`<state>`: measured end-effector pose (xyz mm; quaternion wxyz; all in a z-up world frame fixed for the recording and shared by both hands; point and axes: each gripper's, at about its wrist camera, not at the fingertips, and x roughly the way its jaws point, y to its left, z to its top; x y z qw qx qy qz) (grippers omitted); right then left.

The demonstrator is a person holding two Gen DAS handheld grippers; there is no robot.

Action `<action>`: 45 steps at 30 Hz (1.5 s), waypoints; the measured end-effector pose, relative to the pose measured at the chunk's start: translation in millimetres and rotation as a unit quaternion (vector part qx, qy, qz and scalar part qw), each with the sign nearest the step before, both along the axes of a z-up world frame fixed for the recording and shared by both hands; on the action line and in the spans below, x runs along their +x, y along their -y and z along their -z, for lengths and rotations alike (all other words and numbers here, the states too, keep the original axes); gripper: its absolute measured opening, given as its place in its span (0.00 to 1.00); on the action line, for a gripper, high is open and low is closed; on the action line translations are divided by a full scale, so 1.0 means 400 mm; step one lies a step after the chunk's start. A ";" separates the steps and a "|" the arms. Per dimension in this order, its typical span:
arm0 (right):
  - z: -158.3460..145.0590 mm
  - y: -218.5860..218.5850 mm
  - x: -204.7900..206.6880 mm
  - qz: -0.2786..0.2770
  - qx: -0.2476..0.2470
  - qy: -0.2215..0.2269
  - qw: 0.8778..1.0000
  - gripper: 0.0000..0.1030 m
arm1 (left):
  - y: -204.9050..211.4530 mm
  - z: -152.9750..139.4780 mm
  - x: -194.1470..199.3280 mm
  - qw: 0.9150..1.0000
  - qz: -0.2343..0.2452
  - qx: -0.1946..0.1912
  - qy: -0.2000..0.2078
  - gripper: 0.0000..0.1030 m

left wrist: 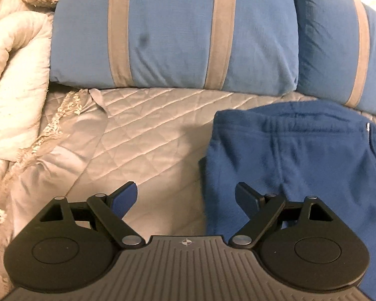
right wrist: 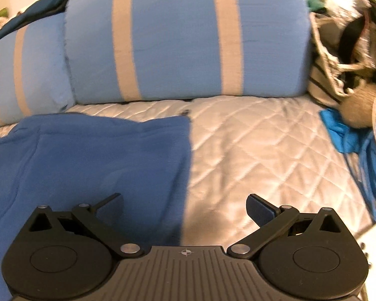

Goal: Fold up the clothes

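Note:
A dark blue fleece garment [left wrist: 295, 165], folded with its elastic waistband toward the pillows, lies on the quilted bedspread [left wrist: 143, 135]. It also shows in the right wrist view [right wrist: 87, 165], at the left. My left gripper [left wrist: 186, 198] is open and empty, hovering over the garment's left edge. My right gripper [right wrist: 185, 208] is open and empty, hovering over the garment's right edge, with its left finger [right wrist: 111, 209] above the cloth.
Two blue pillows with beige stripes [left wrist: 173, 30] [right wrist: 185, 37] lie across the back of the bed. A bunched cream blanket [left wrist: 15, 80] is at the left. A pile of clothes and bags [right wrist: 351, 50], a light blue cloth [right wrist: 341, 133] and blue cords [right wrist: 373, 175] are at the right.

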<state>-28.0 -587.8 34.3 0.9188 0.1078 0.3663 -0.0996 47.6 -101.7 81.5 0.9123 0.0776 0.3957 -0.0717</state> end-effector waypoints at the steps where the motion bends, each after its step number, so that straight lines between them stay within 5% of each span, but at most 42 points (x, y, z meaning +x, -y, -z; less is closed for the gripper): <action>1: -0.002 0.008 -0.001 0.007 -0.003 -0.004 1.000 1.00 | -0.004 0.000 -0.002 1.000 0.003 0.004 -0.003 0.84; 6: -0.006 0.023 -0.008 0.032 -0.023 -0.032 0.999 1.00 | -0.030 0.000 -0.016 0.998 0.047 -0.039 -0.032 0.84; 11: -0.001 0.048 -0.007 0.012 0.074 -0.027 0.997 1.00 | -0.058 0.029 -0.011 0.985 0.087 -0.112 -0.093 0.84; 14: 0.018 0.057 0.003 0.017 0.124 -0.036 0.991 1.00 | -0.087 0.070 0.002 0.978 0.063 -0.156 -0.122 0.84; 20: 0.069 0.024 0.033 0.030 0.116 -0.078 0.990 1.00 | -0.155 0.147 0.033 0.946 0.012 -0.273 -0.176 0.96; 28: 0.101 0.048 0.027 0.046 0.156 -0.071 0.984 1.00 | -0.151 0.144 0.042 0.941 0.009 -0.284 -0.183 1.00; 32: 0.103 0.077 0.024 0.036 0.191 -0.051 0.980 1.00 | -0.172 0.153 0.041 0.932 -0.002 -0.316 -0.178 1.00; 35: 0.104 0.103 0.016 0.027 0.237 -0.031 0.971 1.00 | -0.189 0.161 0.050 0.920 0.000 -0.348 -0.181 1.00; 40: 0.114 0.150 0.010 0.007 0.325 -0.009 0.946 1.00 | -0.221 0.198 0.071 0.873 0.016 -0.439 -0.212 1.00; 45: 0.125 0.168 0.004 0.002 0.352 -0.001 0.936 1.00 | -0.207 0.223 0.104 0.848 0.056 -0.470 -0.236 0.99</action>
